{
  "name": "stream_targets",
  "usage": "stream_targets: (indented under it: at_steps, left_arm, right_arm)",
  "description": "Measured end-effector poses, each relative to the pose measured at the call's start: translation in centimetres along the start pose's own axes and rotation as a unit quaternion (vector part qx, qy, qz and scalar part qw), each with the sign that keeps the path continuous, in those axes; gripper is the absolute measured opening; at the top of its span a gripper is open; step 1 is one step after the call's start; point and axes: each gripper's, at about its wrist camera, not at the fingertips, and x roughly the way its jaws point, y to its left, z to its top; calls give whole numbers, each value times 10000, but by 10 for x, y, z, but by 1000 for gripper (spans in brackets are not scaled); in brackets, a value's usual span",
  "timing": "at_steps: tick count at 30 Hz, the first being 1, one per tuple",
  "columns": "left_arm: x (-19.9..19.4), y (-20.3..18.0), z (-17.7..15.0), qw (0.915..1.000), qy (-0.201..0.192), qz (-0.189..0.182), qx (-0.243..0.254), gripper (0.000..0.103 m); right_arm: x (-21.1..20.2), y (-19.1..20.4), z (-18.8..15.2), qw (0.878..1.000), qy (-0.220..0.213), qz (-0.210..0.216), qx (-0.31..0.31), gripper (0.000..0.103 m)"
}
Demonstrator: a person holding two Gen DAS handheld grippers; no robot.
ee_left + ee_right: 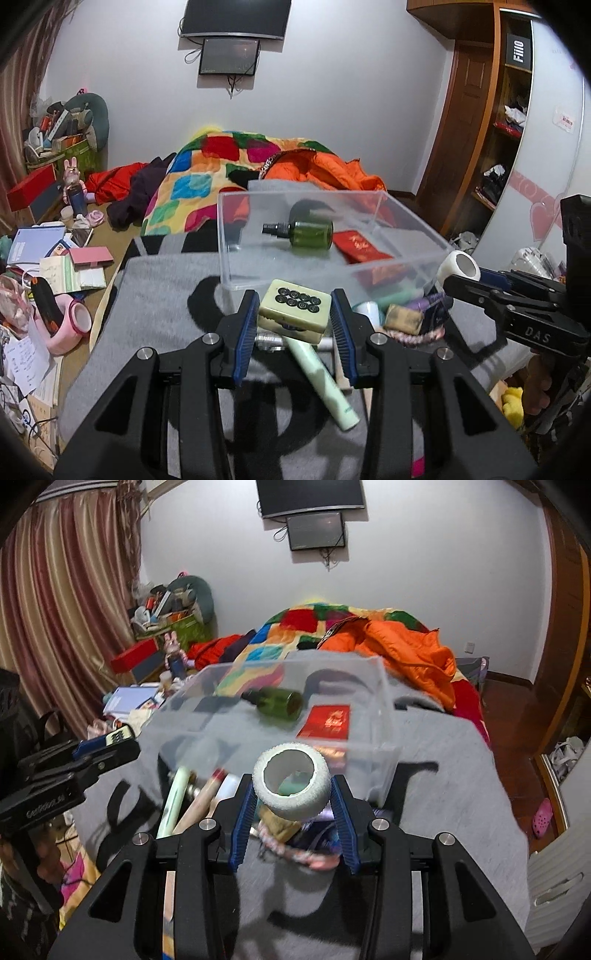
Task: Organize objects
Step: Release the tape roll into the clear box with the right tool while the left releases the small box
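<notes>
My left gripper (pixel 294 312) is shut on a cream mahjong tile (pixel 294 308) with black circles, held above the grey cloth just in front of the clear plastic box (pixel 406 218). My right gripper (pixel 291 794) is shut on a white roll of tape (pixel 291 781), held near the box's (pixel 384 698) front wall. The box holds a green spray bottle (pixel 308 230) (pixel 279 701) and a red packet (pixel 360 245) (pixel 327 722). The right gripper with the roll shows at the right of the left wrist view (pixel 461 273); the left gripper with the tile shows at the left of the right wrist view (pixel 114 740).
A pale green tube (pixel 321 384), a tan block (pixel 404 319) and other small items lie on the grey cloth (pixel 155 306) under the grippers. A colourful quilt (pixel 207 173) and orange jacket (pixel 413 653) lie behind the box. Papers and a pink tape holder (pixel 70 325) clutter the left.
</notes>
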Motion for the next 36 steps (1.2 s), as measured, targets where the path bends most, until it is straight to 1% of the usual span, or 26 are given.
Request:
stream_targets:
  at_steps: [7,12,18,25,29,33,36]
  left_arm:
    - [14,-3,18,10000,-20,17,-32,39]
    - [30,-4,29,10000,26,41,-40,39]
    - [51,-1,40,9999,120,33,-82,39]
    - [79,-2,46,9993,372,36,11,39]
    - [93,0,47,9985,516,-113,-123,39]
    - [106,-1,49,9979,624,-69,-158,39]
    - [109,-4,49,9979,648,13,-62,39]
  right_arm:
    - [11,-12,28,9998,-167,-128,35,37]
    - [22,-20,42,9997,-178,-164,65,37]
    - [43,-23,50,9999,-24,-132,109,37]
    - [70,-22,55,9996,260,-41,102,37]
    - [82,-16,55,9991,418,-61,10,37]
    - [90,-12,55,9987,494,-75,-74,37]
    - [92,-9,54,9985,507,-108,-147,37]
